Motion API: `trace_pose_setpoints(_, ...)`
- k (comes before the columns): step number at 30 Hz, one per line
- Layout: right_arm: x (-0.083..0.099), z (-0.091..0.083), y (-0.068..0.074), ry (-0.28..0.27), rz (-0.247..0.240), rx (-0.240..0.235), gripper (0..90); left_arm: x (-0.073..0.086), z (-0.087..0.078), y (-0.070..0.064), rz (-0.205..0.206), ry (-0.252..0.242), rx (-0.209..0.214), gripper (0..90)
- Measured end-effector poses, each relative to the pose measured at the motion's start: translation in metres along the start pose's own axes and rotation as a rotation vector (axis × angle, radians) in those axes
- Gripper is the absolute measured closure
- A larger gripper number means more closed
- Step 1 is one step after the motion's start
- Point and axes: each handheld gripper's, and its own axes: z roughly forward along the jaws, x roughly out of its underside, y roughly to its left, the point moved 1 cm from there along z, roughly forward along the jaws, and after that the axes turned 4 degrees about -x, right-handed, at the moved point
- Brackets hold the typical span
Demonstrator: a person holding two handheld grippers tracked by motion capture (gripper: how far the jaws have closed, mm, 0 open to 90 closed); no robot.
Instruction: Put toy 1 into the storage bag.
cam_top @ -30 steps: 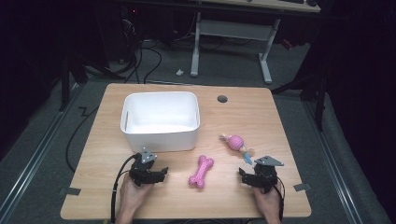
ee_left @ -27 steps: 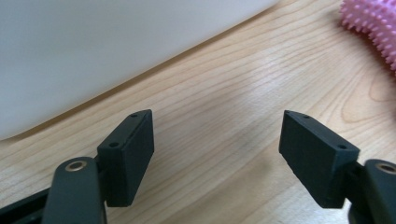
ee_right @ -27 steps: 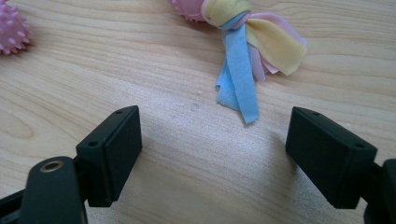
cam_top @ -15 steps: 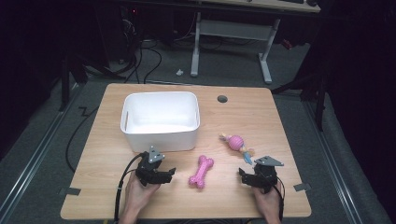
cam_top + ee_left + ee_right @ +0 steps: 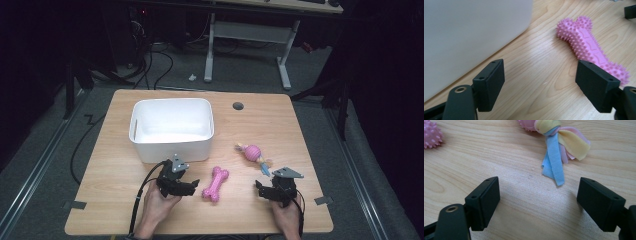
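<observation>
Gaping wide on left gripper point(image 5: 192, 185), nothing between jaws, pink spiked bone point(image 5: 215, 183) just beside right jaw, flat on table point(image 5: 115, 200). White bin point(image 5: 172, 129) wall close on other side. Spread just as wide on right gripper point(image 5: 261, 190), bare wood between, ribbon-tailed ball toy point(image 5: 253, 153) just ahead.

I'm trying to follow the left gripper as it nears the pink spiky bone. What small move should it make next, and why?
Probably ease the left gripper a little further toward the pink spiky bone so the toy sits between its jaws. They stand wide open, and in the left gripper view the bone lies ahead, off to the right jaw's side, not yet between them, flat on the table.
</observation>
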Motion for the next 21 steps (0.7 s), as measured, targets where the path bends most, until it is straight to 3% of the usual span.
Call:
trace_pose_setpoints(12, 0.000, 0.000, 0.001, 0.001, -0.006, -0.007, 18.6, -0.022, 0.014, -0.026, 0.052, 0.035, 0.065, 25.1)
trace_pose_setpoints(21, 0.000, 0.000, 0.000, -0.001, -0.014, -0.009, 18.6, -0.032, 0.028, -0.044, 0.097, 0.076, 0.083, 25.5)
